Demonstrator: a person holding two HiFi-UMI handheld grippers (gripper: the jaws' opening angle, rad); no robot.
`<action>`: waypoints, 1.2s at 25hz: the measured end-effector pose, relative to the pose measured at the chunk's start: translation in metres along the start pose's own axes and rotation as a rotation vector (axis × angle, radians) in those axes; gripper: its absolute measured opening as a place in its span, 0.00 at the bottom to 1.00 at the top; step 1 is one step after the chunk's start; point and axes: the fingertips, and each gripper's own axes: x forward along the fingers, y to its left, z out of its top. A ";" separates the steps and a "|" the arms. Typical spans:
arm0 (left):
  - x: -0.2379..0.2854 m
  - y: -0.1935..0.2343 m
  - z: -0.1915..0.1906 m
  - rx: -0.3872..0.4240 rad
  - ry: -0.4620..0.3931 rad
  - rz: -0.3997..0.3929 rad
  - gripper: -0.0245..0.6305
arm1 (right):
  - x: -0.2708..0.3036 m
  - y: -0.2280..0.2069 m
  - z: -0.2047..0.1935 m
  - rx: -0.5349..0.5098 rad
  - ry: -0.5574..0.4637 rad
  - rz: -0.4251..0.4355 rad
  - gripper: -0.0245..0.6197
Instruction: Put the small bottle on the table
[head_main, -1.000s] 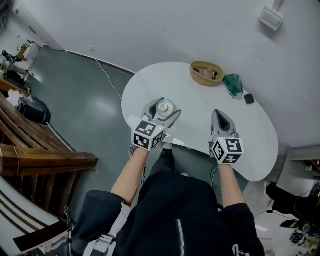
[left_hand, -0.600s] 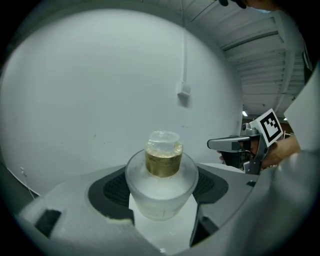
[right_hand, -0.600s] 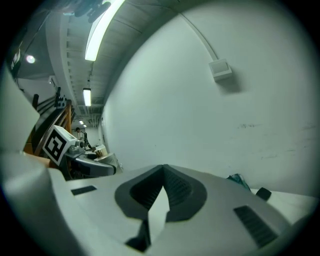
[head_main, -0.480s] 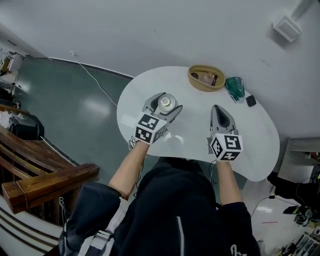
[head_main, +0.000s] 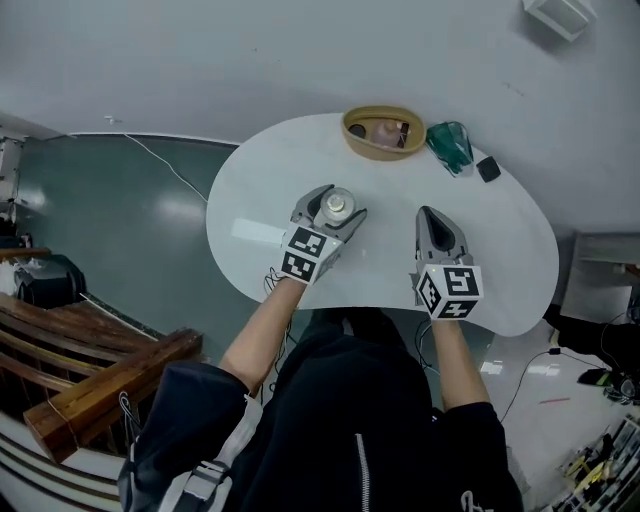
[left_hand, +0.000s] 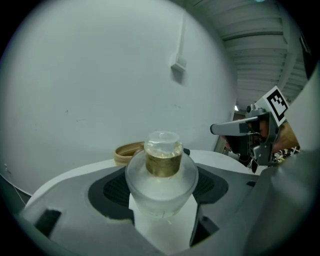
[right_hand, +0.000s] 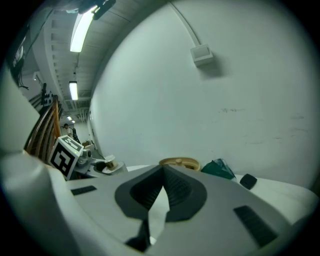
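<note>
A small frosted glass bottle (left_hand: 161, 175) with a gold neck and clear cap stands upright between the jaws of my left gripper (head_main: 332, 212), which is shut on it. In the head view the small bottle (head_main: 336, 206) is held over the left-middle of the white oval table (head_main: 500, 240). Whether its base touches the tabletop cannot be told. My right gripper (head_main: 437, 228) hovers over the table to the right, its jaws shut with nothing between them (right_hand: 162, 172). From the right gripper view the left gripper with the bottle (right_hand: 107, 164) shows at the far left.
A woven basket (head_main: 382, 131) with small items sits at the table's far edge. Beside it are a green glass object (head_main: 449, 144) and a small black object (head_main: 488, 168). White wall behind; grey floor and wooden benches (head_main: 90, 380) to the left.
The view has shifted so the table sits more centred. Both grippers are farther in over the tabletop than a second ago. The left one still holds the bottle.
</note>
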 end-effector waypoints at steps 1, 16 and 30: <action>0.008 -0.004 -0.007 -0.001 0.011 -0.006 0.56 | -0.002 -0.004 -0.005 0.008 0.008 -0.008 0.04; 0.109 -0.014 -0.091 0.073 0.179 -0.018 0.56 | -0.045 -0.056 -0.068 0.127 0.075 -0.141 0.04; 0.156 0.002 -0.105 0.134 0.245 -0.019 0.56 | -0.054 -0.087 -0.073 0.169 0.089 -0.192 0.04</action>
